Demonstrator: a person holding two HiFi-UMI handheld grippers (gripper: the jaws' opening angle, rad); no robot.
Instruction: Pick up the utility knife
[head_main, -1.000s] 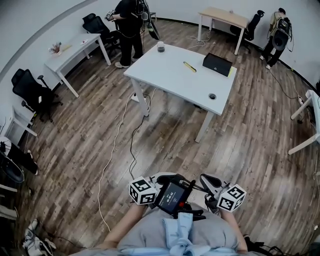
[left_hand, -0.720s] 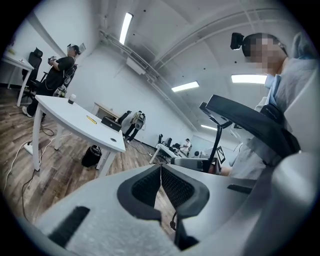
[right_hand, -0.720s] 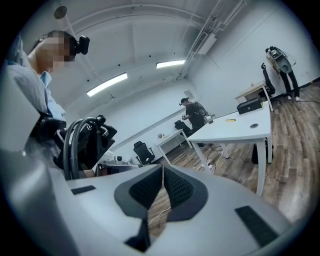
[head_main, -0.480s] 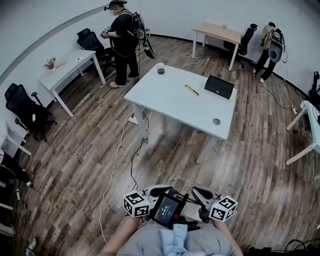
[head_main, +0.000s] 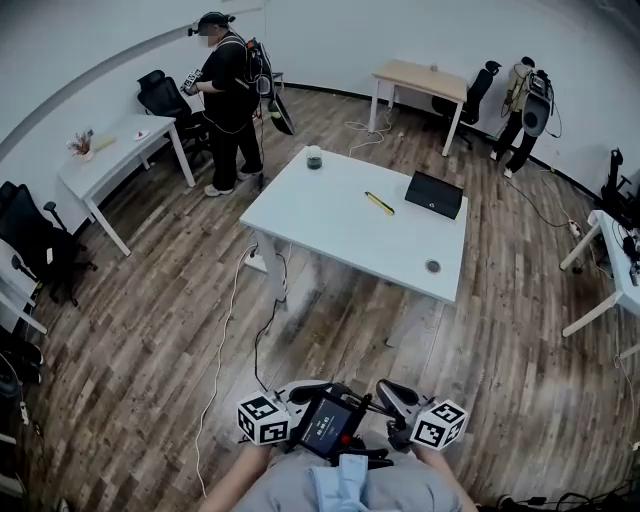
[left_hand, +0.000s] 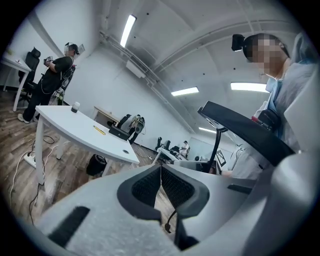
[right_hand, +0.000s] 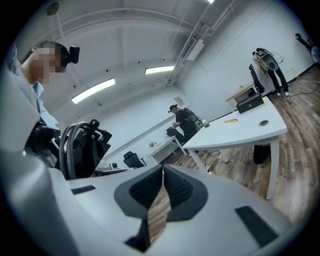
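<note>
head view, far yellow sliver on table (head_main: 330, 215), probably utility knife (head_main: 379, 203), details unreadable

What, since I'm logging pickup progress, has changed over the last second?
Only the head view shifted: the table and utility knife sit lower in frame. Nothing was grasped or released. The left gripper and right gripper stay shut and empty; the knife stays on the table.
</note>
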